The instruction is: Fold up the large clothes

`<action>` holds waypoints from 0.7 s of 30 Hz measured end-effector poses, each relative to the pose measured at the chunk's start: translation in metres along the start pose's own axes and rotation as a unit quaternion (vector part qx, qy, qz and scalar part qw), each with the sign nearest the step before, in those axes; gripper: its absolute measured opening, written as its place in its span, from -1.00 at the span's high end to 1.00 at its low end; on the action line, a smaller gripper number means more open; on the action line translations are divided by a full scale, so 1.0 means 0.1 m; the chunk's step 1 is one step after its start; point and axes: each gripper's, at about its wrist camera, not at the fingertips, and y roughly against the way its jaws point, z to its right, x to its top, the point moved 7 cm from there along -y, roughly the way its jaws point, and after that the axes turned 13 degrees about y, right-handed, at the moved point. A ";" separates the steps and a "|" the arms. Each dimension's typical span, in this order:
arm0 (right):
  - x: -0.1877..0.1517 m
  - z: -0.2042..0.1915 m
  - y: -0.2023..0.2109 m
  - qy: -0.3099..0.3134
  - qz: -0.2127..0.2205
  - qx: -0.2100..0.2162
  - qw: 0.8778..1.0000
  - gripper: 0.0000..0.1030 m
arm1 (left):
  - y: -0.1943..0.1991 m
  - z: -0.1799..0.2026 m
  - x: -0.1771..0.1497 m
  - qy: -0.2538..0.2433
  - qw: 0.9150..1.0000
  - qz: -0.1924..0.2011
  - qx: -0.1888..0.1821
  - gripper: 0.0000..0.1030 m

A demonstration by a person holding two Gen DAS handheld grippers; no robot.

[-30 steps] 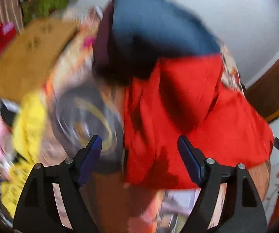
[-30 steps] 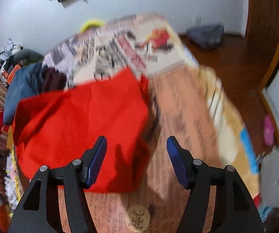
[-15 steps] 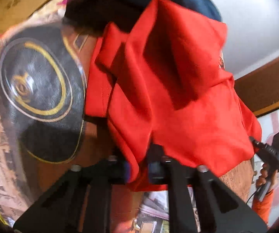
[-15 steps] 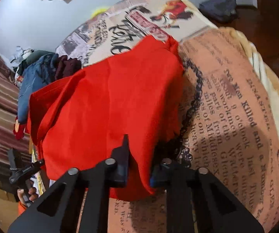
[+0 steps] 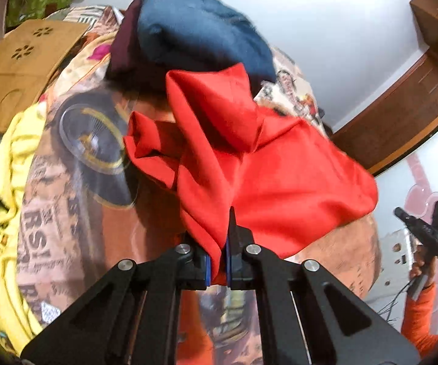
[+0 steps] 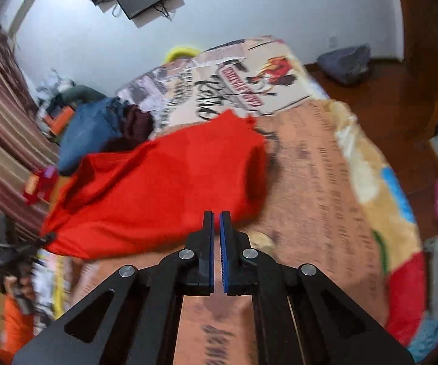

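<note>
Red garment (image 5: 279, 182) pinched in left gripper (image 5: 218, 261); right gripper (image 6: 216, 252) closed, seemingly on nothing.

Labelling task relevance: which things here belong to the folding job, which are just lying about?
Job: crumpled red fabric garment; left gripper, jaws just closed on it; right gripper, jaws just closed, apparently empty.
Lying about: blue denim garment; bunched yellow fabric; flat brown cardboard box.

Plain bright red garment (image 5: 279, 176), blue denim clothing (image 5: 200, 27) beside maroon cloth (image 5: 124, 45), tan newspaper-print bedspread (image 6: 325, 182), yellow blanket (image 5: 8, 182), black grippers' blue pads (image 6: 224, 252)
</note>
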 end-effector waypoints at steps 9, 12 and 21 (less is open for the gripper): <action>-0.01 0.25 -0.31 -0.061 -0.055 -0.016 0.997 0.42 | -0.17 -0.45 -0.21 0.070 0.997 -0.012 0.008 0.90; 0.11 0.23 -0.51 -0.086 -0.054 0.007 0.995 0.27 | -0.23 -0.49 -0.23 0.058 0.998 -0.011 0.029 0.90; 0.17 0.15 -1.32 -0.079 -0.107 0.012 0.991 -0.02 | -0.52 -0.52 -0.32 0.042 0.996 -0.036 0.065 0.88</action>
